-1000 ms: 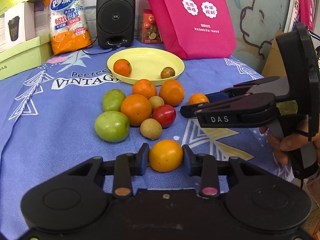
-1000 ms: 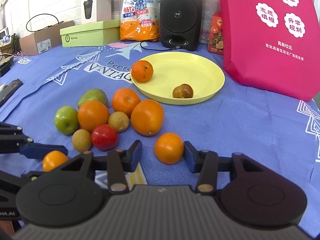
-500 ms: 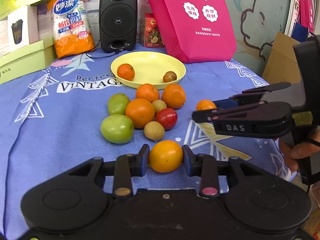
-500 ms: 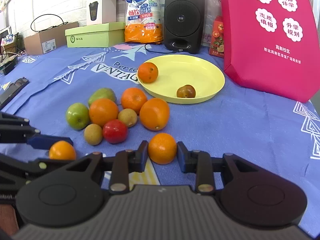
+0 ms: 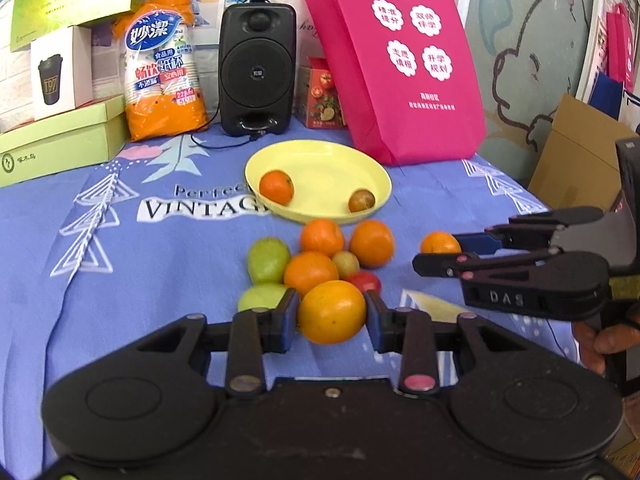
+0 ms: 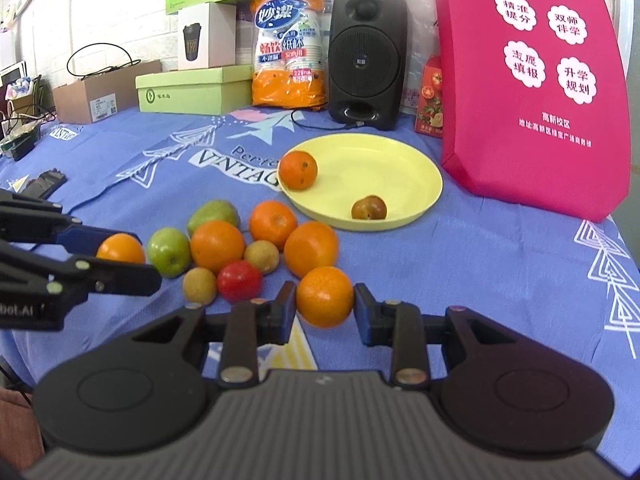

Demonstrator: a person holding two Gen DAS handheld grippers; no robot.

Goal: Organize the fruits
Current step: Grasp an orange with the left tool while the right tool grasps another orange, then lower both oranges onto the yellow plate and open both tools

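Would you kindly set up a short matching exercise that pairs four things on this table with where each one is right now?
Things:
1. small brown fruit
2. red fruit
3. black speaker
4. pink bag

Places:
A. standing to the right of the yellow plate
B. in the loose pile on the blue cloth
C. lying in the yellow plate
D. at the back, between the orange cup pack and the pink bag

Pairs: 1-C, 2-B, 3-D, 4-A
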